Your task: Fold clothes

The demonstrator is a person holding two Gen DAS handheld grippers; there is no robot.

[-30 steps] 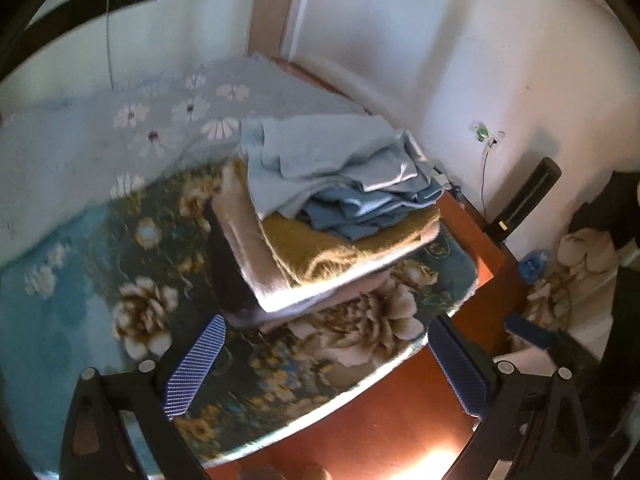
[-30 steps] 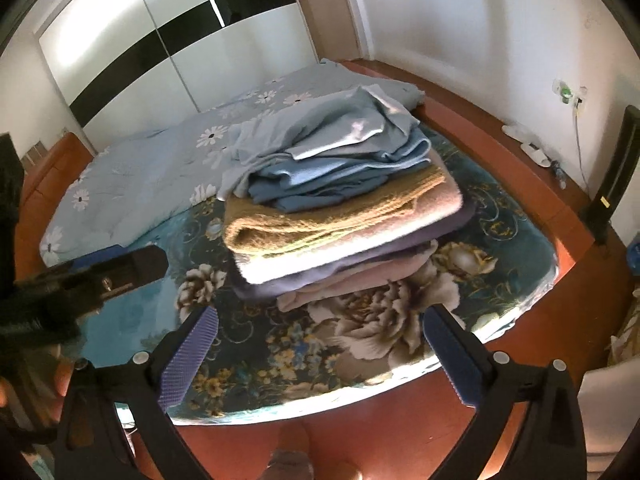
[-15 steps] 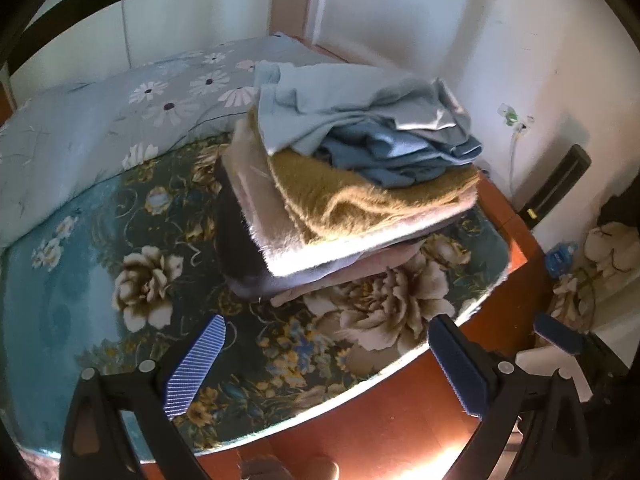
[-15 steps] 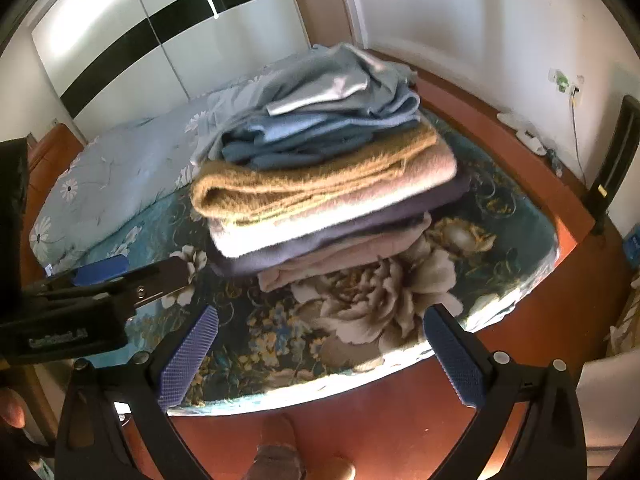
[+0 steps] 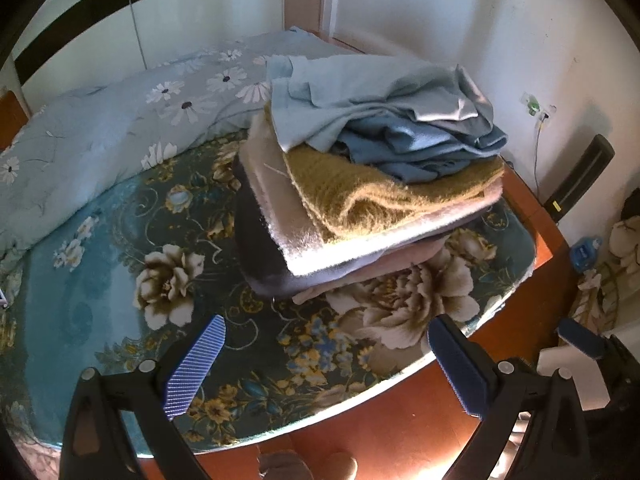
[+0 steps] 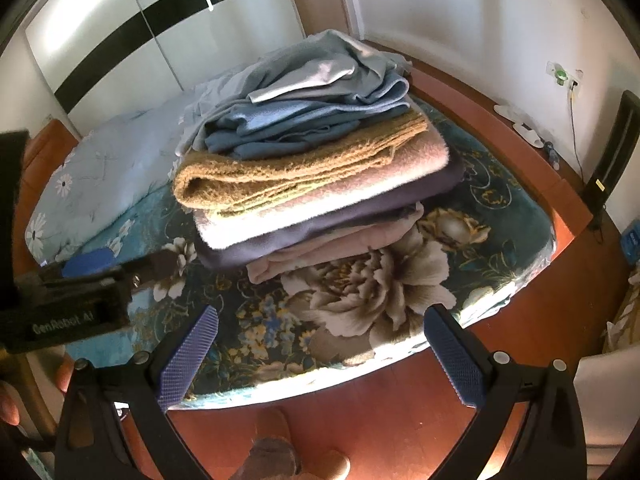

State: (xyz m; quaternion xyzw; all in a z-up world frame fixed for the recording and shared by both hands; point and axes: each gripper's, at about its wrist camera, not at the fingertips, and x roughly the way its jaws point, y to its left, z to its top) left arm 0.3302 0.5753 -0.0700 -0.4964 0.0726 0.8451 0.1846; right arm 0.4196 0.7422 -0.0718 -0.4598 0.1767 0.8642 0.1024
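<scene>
- The task's clothes form a stack of folded clothes [image 5: 360, 200] on the teal floral blanket [image 5: 100, 280] that covers the bed, near the bed's foot corner by the white wall [image 5: 500, 20].
- From the bottom up, the stack holds a pale pink garment [image 6: 332, 252], a dark purple folded layer [image 6: 320, 224], a fuzzy pinkish-white blanket-like piece [image 6: 320, 200] and a mustard-yellow fuzzy knit [image 6: 288, 168]. These broad, flat pieces probably sit lowest because they make a steady base.
- On top lies a rumpled light-blue garment [image 5: 380, 108] with a darker blue cloth [image 5: 420, 148] bunched under it. Unlike the layers beneath, it is creased and uneven, so I judge it is the piece not yet folded properly.
- The left gripper [image 5: 324, 364] has its ribbed blue pads wide apart and empty, hanging over the blanket's near edge, short of the stack.
- The right gripper [image 6: 320, 356] is likewise spread apart with nothing between its pads, and faces the stack from the foot of the bed.
- With both aimed at the stack, the next move likely calls for taking the blue garment by two points and lifting it clear.
- A light-blue daisy-print quilt [image 5: 100, 128] lies behind the stack, toward the white wardrobe with a black stripe [image 6: 160, 32].
- A slippered foot [image 6: 276, 460] stands on the reddish wooden floor [image 6: 400, 400] below.
- Risk: pulling the top piece sideways could drag the yellow knit and tip the stack.
</scene>
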